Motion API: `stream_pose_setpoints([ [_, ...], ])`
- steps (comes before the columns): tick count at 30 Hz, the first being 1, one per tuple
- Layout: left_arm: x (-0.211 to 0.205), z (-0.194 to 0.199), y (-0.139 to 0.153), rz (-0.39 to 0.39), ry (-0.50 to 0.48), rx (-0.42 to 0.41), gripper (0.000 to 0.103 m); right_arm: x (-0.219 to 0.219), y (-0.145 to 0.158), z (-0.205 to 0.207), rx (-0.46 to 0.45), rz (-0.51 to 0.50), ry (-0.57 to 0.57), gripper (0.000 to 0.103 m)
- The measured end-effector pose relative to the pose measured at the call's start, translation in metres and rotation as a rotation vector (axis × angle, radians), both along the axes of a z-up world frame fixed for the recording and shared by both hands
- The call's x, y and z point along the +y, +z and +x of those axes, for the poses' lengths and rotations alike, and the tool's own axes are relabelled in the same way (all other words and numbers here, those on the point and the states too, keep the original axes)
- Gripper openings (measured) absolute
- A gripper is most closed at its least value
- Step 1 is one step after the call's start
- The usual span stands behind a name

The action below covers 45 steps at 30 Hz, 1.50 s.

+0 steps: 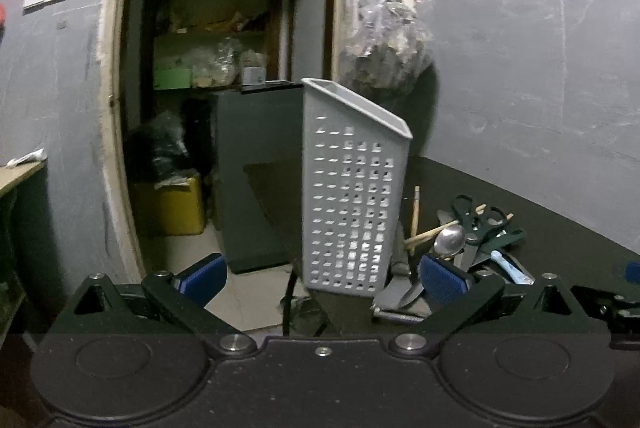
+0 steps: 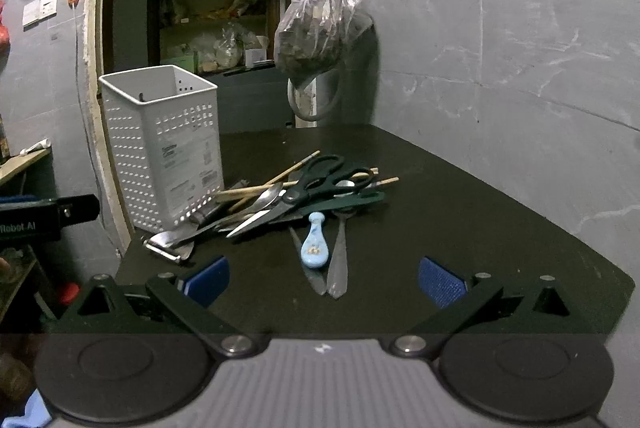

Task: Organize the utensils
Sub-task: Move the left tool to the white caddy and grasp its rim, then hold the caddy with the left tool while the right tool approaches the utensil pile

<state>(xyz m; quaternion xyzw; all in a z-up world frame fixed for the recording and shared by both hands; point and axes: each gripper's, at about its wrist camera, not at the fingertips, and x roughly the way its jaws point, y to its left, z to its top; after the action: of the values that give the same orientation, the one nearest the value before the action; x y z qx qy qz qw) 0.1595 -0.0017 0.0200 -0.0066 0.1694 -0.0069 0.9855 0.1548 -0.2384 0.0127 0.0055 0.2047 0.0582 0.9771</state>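
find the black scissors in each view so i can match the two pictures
Left wrist view: the scissors lie at right of centre, in the utensil pile behind the right finger.
Right wrist view: the scissors lie at centre, on top of the pile.
Shared landmark: the white perforated holder, left of the pile in both.

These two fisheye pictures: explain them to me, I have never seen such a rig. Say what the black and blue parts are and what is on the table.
A person holds one hand-held gripper in each hand, with a camera on each looking along its two blue-padded fingers. The left hand-held gripper and the right hand-held gripper are both open and hold nothing. On the dark table stands a white perforated utensil holder. Beside it lies a loose pile: black scissors, wooden chopsticks, a spoon, a peeler and a light blue handled utensil.
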Motion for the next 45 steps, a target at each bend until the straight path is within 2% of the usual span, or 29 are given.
stream_pose_setpoints([
  [6, -0.007, 0.024, 0.0, 0.032, -0.099, -0.038, 0.102, -0.004, -0.001, 0.016, -0.025, 0.006, 0.009, 0.103],
  [14, -0.017, 0.062, 0.001, 0.057, -0.123, -0.052, 0.102, -0.011, -0.002, 0.035, -0.041, 0.026, 0.006, 0.103],
  [28, -0.009, 0.117, -0.006, 0.004, -0.131, -0.027, 0.102, -0.004, -0.008, 0.073, 0.041, -0.038, 0.014, 0.103],
  [30, -0.009, 0.12, -0.007, 0.005, -0.135, -0.019, 0.092, -0.003, -0.009, 0.077, 0.063, -0.037, 0.028, 0.103],
  [32, -0.008, 0.123, -0.008, 0.006, -0.14, -0.01, 0.088, -0.002, -0.008, 0.079, 0.07, -0.044, 0.037, 0.103],
  [35, -0.007, 0.125, -0.012, -0.004, -0.159, 0.006, 0.076, 0.0, -0.007, 0.082, 0.087, -0.056, 0.06, 0.103],
  [45, -0.002, 0.125, -0.014, 0.004, -0.211, 0.003, 0.076, 0.003, -0.004, 0.1, 0.134, -0.047, 0.121, 0.103],
])
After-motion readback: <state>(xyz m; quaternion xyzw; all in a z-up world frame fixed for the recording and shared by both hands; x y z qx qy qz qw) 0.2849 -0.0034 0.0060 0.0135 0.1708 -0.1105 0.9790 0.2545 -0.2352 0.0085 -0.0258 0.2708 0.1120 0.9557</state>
